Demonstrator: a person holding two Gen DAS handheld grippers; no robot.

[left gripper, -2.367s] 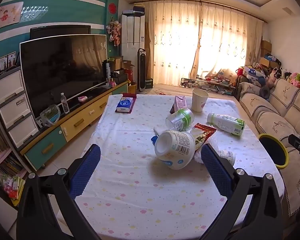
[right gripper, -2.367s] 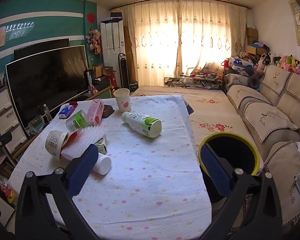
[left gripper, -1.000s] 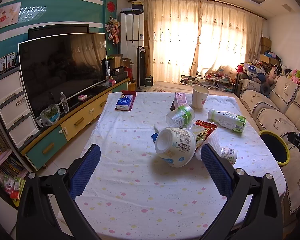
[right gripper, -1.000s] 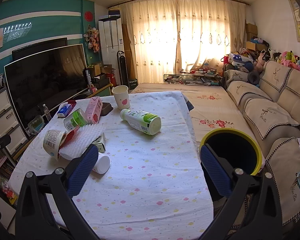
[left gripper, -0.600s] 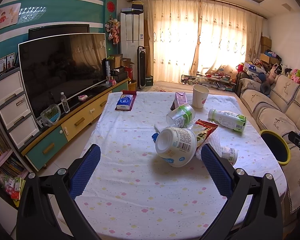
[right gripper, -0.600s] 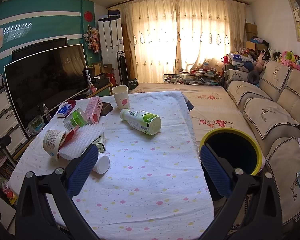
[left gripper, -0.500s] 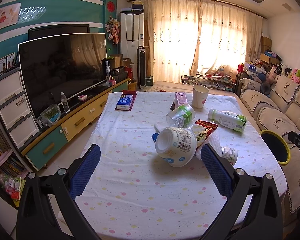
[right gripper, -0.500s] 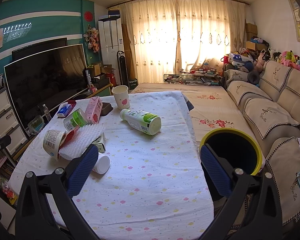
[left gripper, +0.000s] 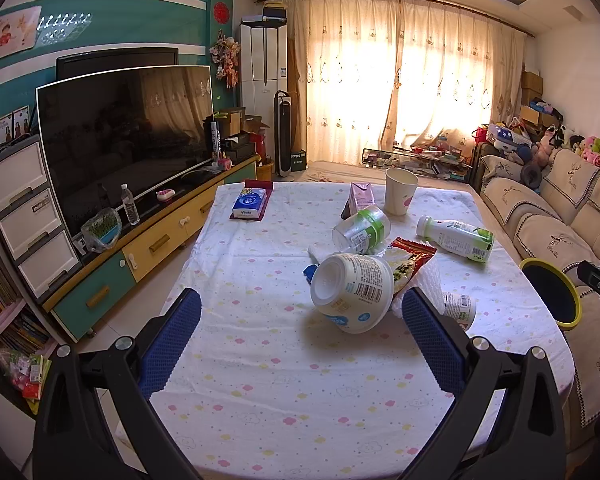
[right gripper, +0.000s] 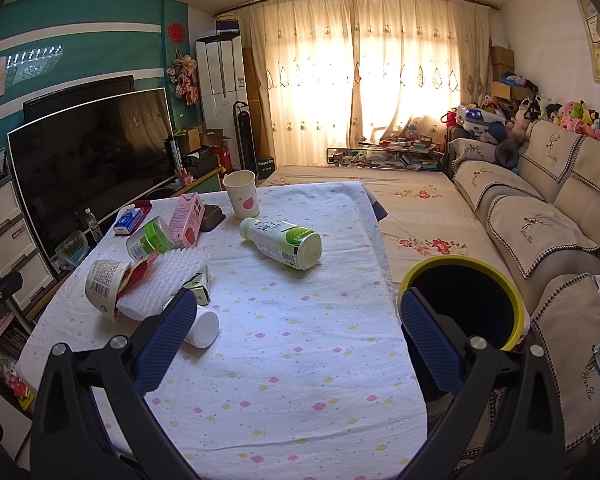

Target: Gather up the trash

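Note:
Trash lies on a table with a dotted cloth (left gripper: 260, 380). A large white tub (left gripper: 352, 292) (right gripper: 102, 286) lies on its side beside a red snack wrapper (left gripper: 410, 258) and white foam sheet (right gripper: 164, 276). Around them are a green-labelled bottle (left gripper: 456, 238) (right gripper: 284, 242), a clear green-banded jar (left gripper: 362, 234), a pink carton (right gripper: 188, 220), a paper cup (left gripper: 398, 196) (right gripper: 242, 194) and a small white bottle (right gripper: 202, 326). A black bin with a yellow rim (right gripper: 466, 300) (left gripper: 552, 294) stands right of the table. My left gripper (left gripper: 300, 324) and right gripper (right gripper: 296, 322) hover open and empty.
A large TV (left gripper: 124, 136) on a low cabinet (left gripper: 148, 248) runs along the left. A sofa (right gripper: 540, 232) lines the right wall, close behind the bin. A blue tissue pack (left gripper: 250, 204) sits at the table's far left. A low glass table (right gripper: 384, 158) stands by the curtains.
Both grippers pulled back and rose a little early on, then stayed still. Nothing on the table has moved.

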